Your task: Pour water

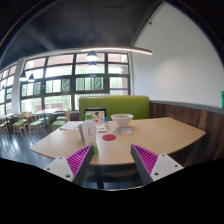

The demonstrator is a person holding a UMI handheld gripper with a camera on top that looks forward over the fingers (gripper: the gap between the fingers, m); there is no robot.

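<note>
My gripper [112, 161] is open and holds nothing; its two fingers with purple pads [80, 159] stand wide apart over the near edge of a light wooden table [140, 138]. Well beyond the fingers, a white bowl-like vessel [122, 121] stands on the far middle of the table. A small white carton-like container [88, 132] stands to its left, with a red round coaster [109, 137] in front of it. A small cup-like thing [100, 127] sits next to the container. No water is visible.
A green upholstered bench [115, 104] runs behind the table against large windows [75, 80]. More tables and chairs [25, 122] stand at the left. A wooden wall panel [195, 115] is on the right. Pendant lamps [92, 57] hang above.
</note>
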